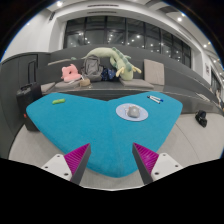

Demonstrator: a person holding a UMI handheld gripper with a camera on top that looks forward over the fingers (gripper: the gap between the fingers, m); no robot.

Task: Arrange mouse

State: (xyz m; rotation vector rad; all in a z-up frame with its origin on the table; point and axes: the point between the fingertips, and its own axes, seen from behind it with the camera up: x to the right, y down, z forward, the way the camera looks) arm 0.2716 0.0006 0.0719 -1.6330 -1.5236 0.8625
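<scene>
A grey mouse [132, 111] lies on a round light mouse pad [131, 112] on the teal tabletop [95, 125], beyond my fingers and a little to the right. My gripper [112, 160] is open and empty, held above the table's near edge. Its two fingers with magenta pads [76, 157] stand wide apart with only bare tabletop between them.
A green marker [58, 100] lies at the table's far left and a blue pen [155, 98] at its far right. Behind the table stands a grey bench with a pink toy [70, 73], a backpack [92, 67] and a green plush [120, 65].
</scene>
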